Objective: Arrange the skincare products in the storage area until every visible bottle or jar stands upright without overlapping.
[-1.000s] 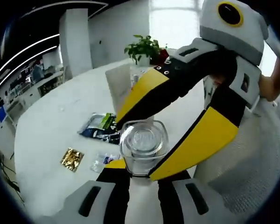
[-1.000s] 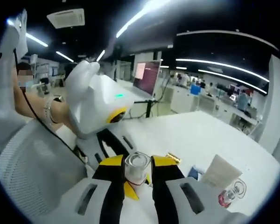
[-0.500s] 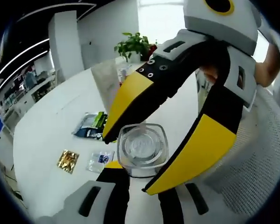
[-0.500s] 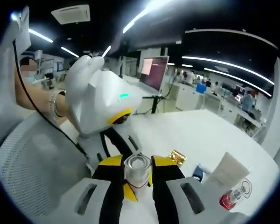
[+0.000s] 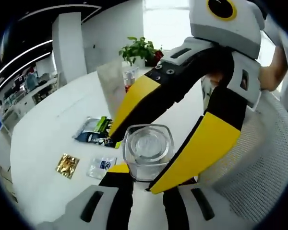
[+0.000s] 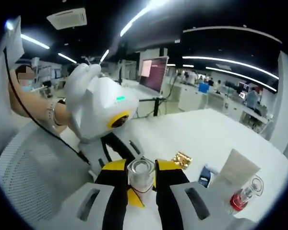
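Jar between both hand-held grippers

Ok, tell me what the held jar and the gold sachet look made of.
Jar: clear glass or hard acrylic, I can't tell which; glossy, thick see-through walls with bright highlights, both grippers' yellow jaws against it. Gold sachet: probably metallised foil film; crinkled, mirror-like glints.

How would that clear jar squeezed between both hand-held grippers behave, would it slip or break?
The jar looks like thick clear glass or hard plastic, so it is probably stiff and may be heavy for its size. Its smooth, shiny walls could slip between the yellow pads if the squeeze loosens. With rounded-square sides, it seems unlikely to roll, but a drop onto the white table might chip it.
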`<state>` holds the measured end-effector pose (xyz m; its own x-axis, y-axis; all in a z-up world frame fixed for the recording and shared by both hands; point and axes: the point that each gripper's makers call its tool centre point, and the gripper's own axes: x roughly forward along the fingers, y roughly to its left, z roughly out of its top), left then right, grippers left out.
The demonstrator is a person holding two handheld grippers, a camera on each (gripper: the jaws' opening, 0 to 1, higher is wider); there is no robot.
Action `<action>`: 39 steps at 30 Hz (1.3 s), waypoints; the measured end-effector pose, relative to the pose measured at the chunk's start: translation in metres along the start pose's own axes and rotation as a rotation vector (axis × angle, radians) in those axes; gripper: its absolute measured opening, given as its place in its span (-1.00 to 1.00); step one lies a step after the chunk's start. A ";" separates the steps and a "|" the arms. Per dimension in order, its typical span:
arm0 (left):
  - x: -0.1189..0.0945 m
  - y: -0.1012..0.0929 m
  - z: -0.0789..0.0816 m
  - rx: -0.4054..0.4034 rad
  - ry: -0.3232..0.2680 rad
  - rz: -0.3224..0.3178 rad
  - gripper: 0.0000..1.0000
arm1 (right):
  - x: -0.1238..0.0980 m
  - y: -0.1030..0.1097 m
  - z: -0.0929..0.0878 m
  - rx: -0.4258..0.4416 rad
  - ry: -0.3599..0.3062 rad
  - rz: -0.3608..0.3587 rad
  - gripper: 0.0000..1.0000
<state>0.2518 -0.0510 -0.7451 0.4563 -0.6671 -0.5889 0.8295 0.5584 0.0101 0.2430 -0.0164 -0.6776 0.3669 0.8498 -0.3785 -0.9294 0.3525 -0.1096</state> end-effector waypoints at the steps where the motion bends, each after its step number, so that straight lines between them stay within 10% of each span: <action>1: 0.000 0.000 0.000 0.004 -0.004 0.000 -0.63 | 0.000 0.000 -0.001 0.006 0.001 -0.001 -0.59; 39: 0.004 0.017 -0.029 -0.019 0.104 0.095 -0.59 | 0.009 -0.020 -0.025 0.043 0.036 -0.071 -0.58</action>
<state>0.2583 -0.0302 -0.7704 0.4952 -0.5567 -0.6670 0.7777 0.6262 0.0548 0.2639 -0.0259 -0.7018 0.4297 0.8077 -0.4036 -0.8981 0.4287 -0.0984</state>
